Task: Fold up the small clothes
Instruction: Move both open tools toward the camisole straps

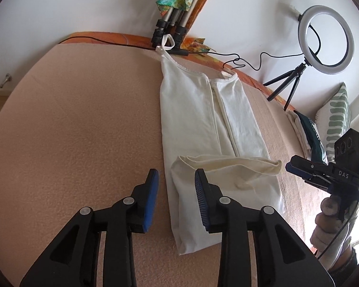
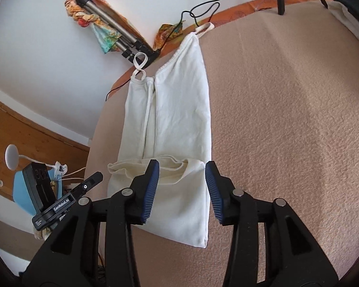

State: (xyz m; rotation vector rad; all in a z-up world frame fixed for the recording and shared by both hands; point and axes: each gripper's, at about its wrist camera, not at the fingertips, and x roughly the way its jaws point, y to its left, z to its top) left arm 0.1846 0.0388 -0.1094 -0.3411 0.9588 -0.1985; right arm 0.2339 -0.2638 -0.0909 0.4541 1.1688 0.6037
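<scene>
Camisole (image 1: 203, 119), white and folded lengthwise, lies on the beige blanket (image 1: 83, 119) between both spread, empty grippers, left gripper (image 1: 177, 179) and right gripper (image 2: 182, 174); ring light (image 1: 329, 39) far right.

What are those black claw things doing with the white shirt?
A person is folding a white tank top on a pink blanket. Its sides are folded in and the bottom end is flipped up. The left gripper and right gripper are both open above it, holding nothing.

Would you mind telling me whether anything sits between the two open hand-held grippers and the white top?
Nothing visible does: the left hand-held gripper and right hand-held gripper both hover directly over the white top's folded-up hem.
</scene>
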